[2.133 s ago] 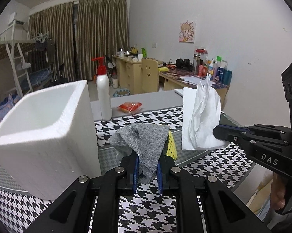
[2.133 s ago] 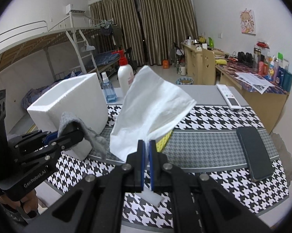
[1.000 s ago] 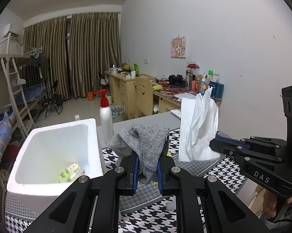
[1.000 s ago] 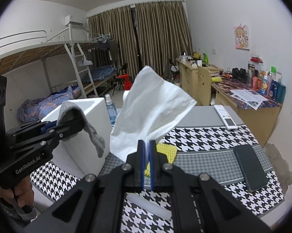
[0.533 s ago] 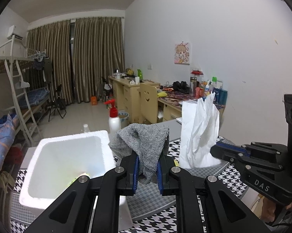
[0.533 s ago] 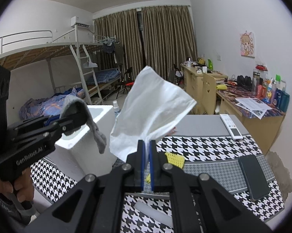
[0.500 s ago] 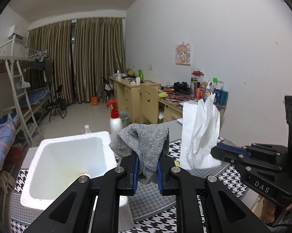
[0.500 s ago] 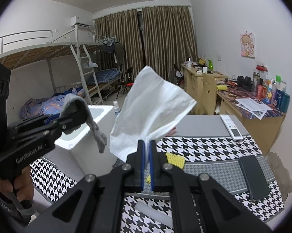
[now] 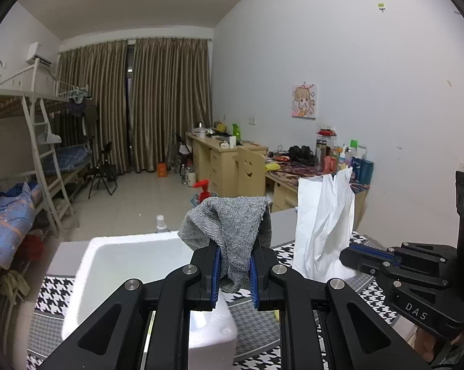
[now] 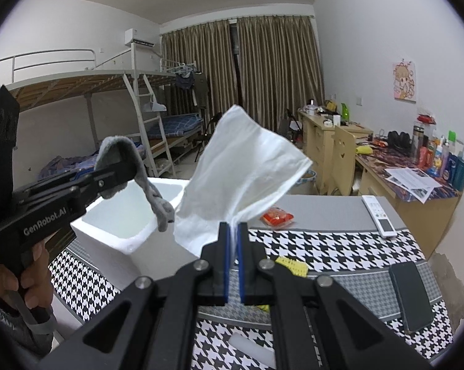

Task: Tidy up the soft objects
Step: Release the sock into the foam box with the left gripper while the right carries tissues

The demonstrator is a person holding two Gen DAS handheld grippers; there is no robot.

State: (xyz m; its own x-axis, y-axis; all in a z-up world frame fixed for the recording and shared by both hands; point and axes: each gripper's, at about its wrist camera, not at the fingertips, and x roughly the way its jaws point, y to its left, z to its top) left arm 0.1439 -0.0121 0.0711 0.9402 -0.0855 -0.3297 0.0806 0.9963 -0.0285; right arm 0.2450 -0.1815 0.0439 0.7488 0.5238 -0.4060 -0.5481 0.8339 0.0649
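The left gripper (image 9: 234, 273) was clamped on a grey knitted cloth (image 9: 232, 228), which bulged above the jaws and drooped below them; in the right wrist view the same cloth (image 10: 130, 166) hung over the open top of the white foam box (image 10: 133, 215), its tail dangling level with the rim. The right gripper (image 10: 234, 265) was pinched fully closed on a white tissue (image 10: 241, 178), which stood up stiffly just beside the box's near right corner; the pinched edge itself was hidden between the blue pads.

The foam box (image 9: 115, 265) stood on the houndstooth table cover (image 10: 324, 252). Its interior was washed out by glare in both views, and the left gripper's frame cut off its near wall, so its contents could not be made out.

A yellow item (image 10: 290, 265) lay on the cover to the right of the box, largely masked by the right gripper's arms; its nature could not be determined. A red packet (image 10: 276, 216) lay behind the box's right side, partly screened by the tissue. A remote control (image 10: 380, 215) and a dark phone (image 10: 412, 296) lay well to the right of the box. Only the red pump head of a bottle (image 9: 202, 188) showed beyond the box, behind the cloth. A hand (image 10: 25, 280) at the frame edge held the left gripper's handle.
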